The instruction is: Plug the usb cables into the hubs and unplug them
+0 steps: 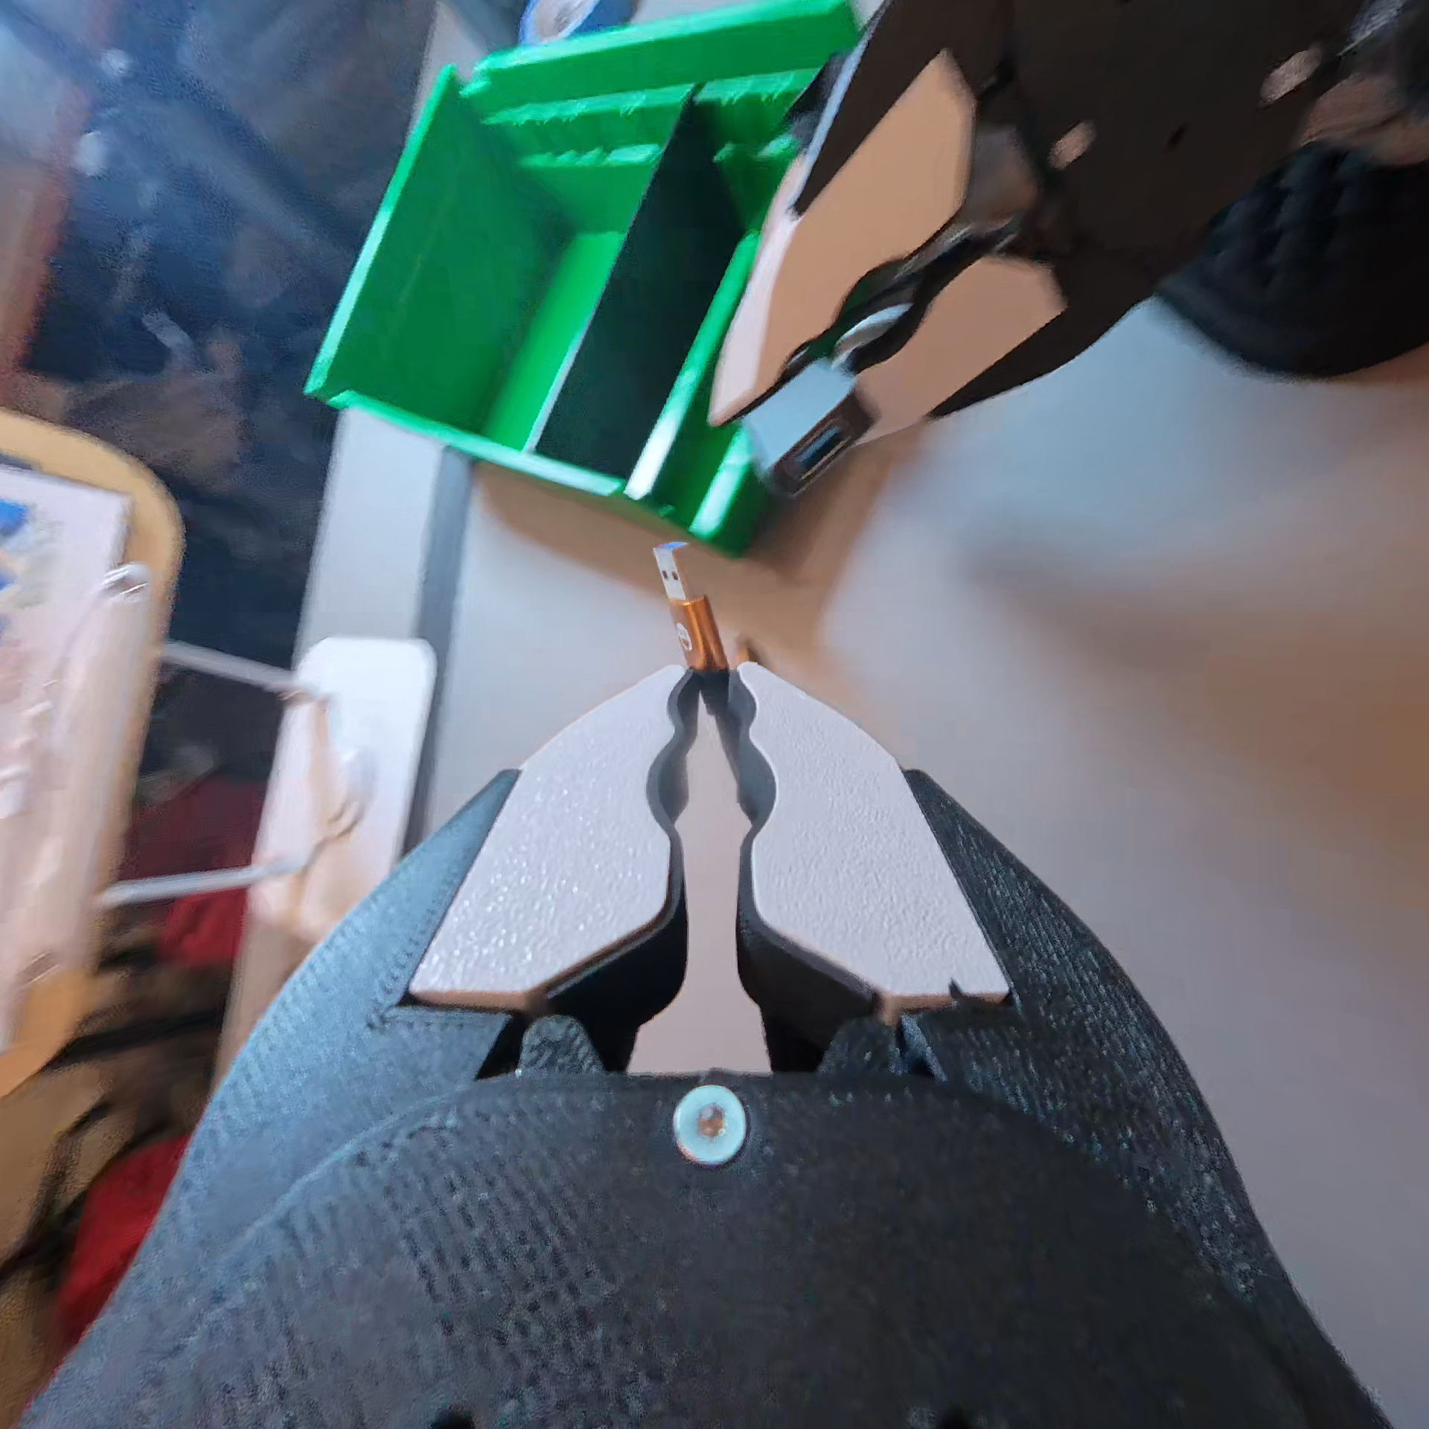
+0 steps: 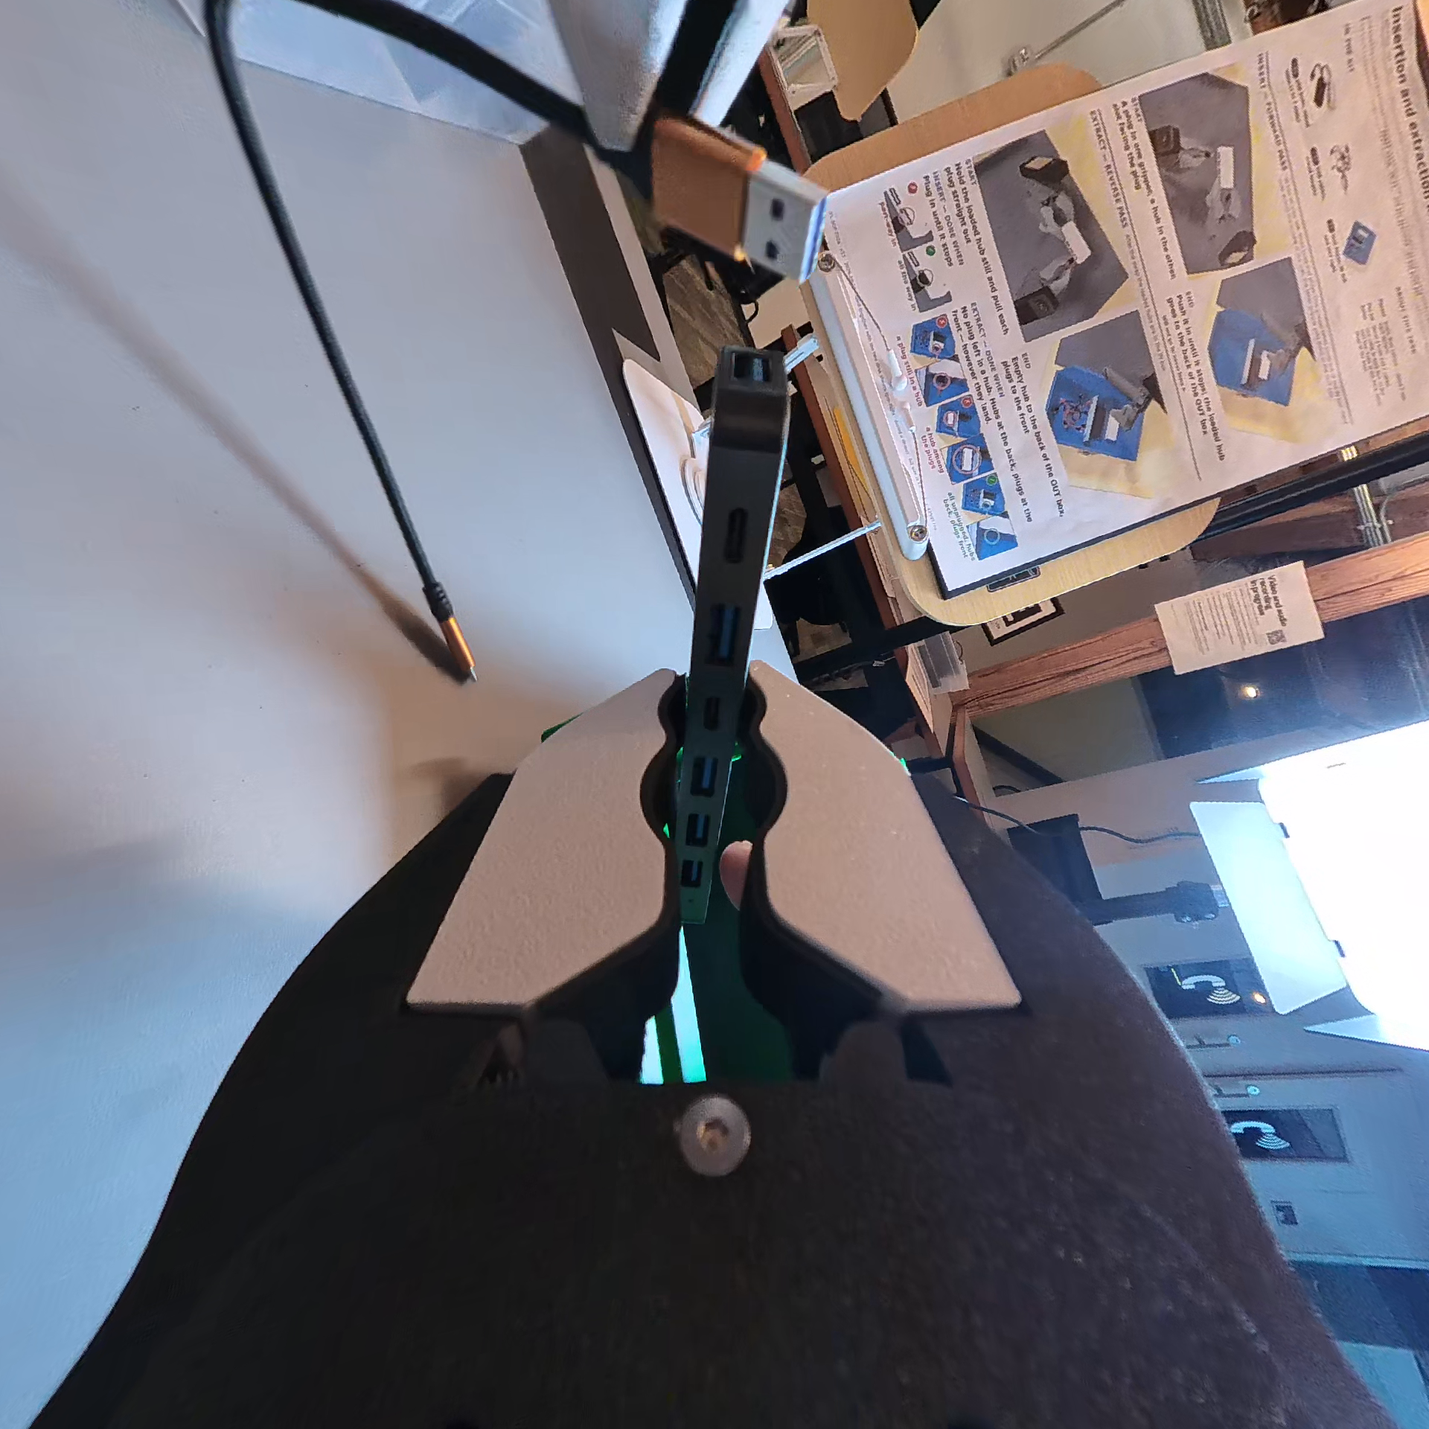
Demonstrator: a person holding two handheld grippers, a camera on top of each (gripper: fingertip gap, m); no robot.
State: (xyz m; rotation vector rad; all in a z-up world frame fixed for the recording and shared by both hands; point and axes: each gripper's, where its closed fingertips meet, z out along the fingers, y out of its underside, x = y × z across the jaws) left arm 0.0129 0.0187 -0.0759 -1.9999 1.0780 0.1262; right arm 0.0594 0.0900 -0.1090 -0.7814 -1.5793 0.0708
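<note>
My left gripper [image 1: 711, 674] is shut on an orange USB plug [image 1: 696, 622] whose silver tip points away from me. My right gripper [image 2: 715, 680] is shut on a dark grey hub [image 2: 738, 495] with several ports along its edge. In the left wrist view the right gripper [image 1: 804, 402] comes in from the upper right with the hub's end port [image 1: 812, 441] a short way above and right of the plug. In the right wrist view the plug [image 2: 734, 201] hangs above the hub's far end, apart from it. Its black braided cable [image 2: 325, 332] trails down to a small orange connector [image 2: 456, 642].
A green divided tray [image 1: 541, 294] stands on the white table [image 1: 1082, 696] behind the plug. A white power strip [image 1: 356, 773] lies at the table's left edge. An instruction sheet on a board [image 2: 1121, 325] stands beyond the table, with shelves and chairs behind.
</note>
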